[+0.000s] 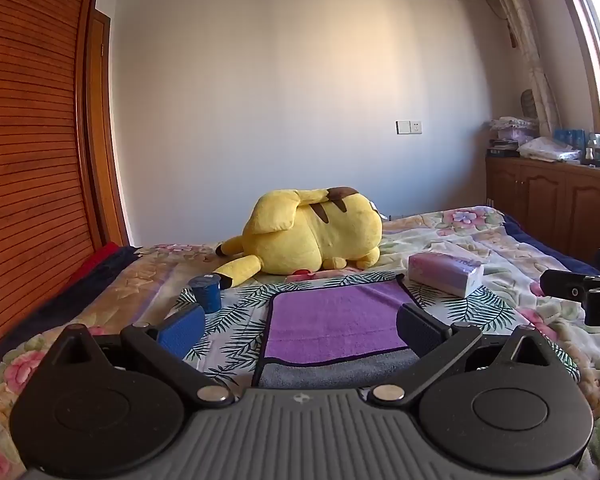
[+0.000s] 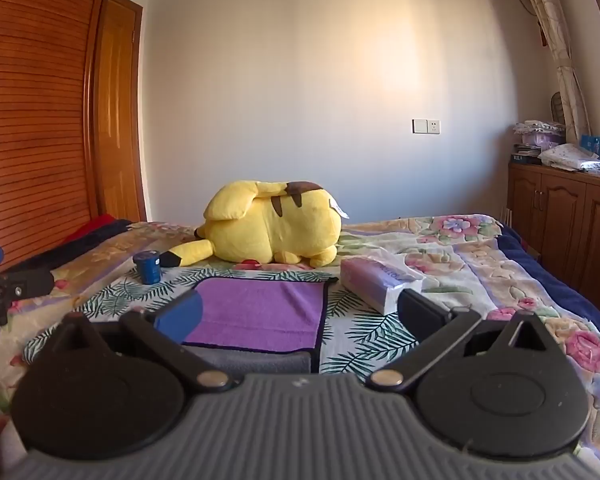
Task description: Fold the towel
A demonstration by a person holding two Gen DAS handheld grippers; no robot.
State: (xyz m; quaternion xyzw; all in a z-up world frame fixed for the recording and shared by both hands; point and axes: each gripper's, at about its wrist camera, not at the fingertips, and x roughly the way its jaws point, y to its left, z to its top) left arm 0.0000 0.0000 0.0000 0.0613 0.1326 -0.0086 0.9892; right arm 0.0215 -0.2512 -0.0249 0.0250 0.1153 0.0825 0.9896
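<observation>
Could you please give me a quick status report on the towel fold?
Left hand-held gripper and right hand-held gripper open, empty. Purple terry towel with grey underside lies partly folded on the bed. Blue cylindrical container and tissue pack beside it.

No readable text is showing anywhere; print on the pale purple-and-white plastic tissue pack (image 2: 380,280) and the label on the small blue cylindrical can (image 2: 148,267) are blurring out.

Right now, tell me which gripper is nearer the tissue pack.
Right. The right gripper has one finger right beside the tissue pack; the left gripper is centred over the purple towel, farther away.
</observation>
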